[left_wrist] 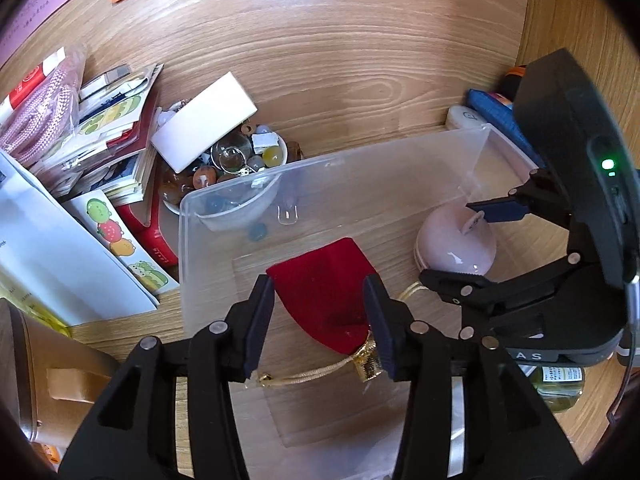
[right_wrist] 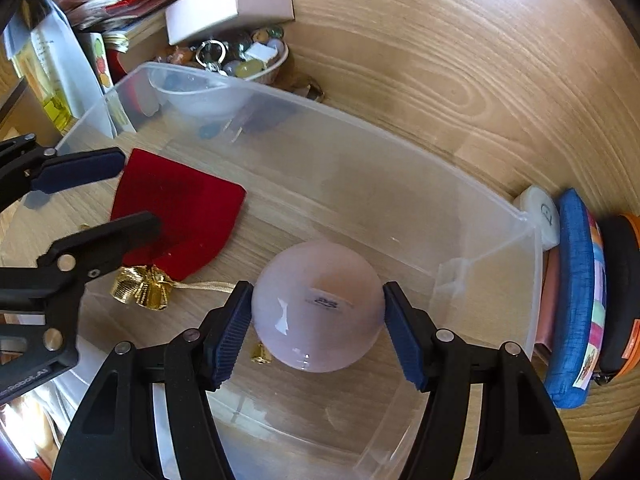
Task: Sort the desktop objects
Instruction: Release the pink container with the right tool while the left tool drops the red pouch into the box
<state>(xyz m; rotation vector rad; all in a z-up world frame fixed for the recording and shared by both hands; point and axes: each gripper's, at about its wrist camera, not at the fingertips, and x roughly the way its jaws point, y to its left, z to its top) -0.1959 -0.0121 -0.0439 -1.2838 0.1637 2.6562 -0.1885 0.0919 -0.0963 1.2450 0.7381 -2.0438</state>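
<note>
A red velvet pouch (left_wrist: 324,280) with a gold ribbon bow (left_wrist: 366,362) and a gold drawstring is lying flat on the floor of a clear plastic bin (left_wrist: 320,176). The left gripper (left_wrist: 320,320) is hovering over the pouch's tied end, its jaws standing partly apart on either side of the cloth; the pads are not pressing on it. Beside the pouch in the same bin, a smooth, pale pink ball (right_wrist: 318,306) with a small dark label on top is sitting between the fingers of the right gripper (right_wrist: 318,332). Those jaws are standing about as wide as the ball, with the left pad touching it and the right pad just beside it; whether they are squeezing it I cannot tell. Behind the bin on the wooden desk (left_wrist: 360,60), a small bowl of coloured beads (left_wrist: 240,156) is carrying a white box (left_wrist: 206,120), next to a stack of booklets (left_wrist: 116,132). A blue pouch (right_wrist: 574,300) is lying against the bin's far end.
</note>
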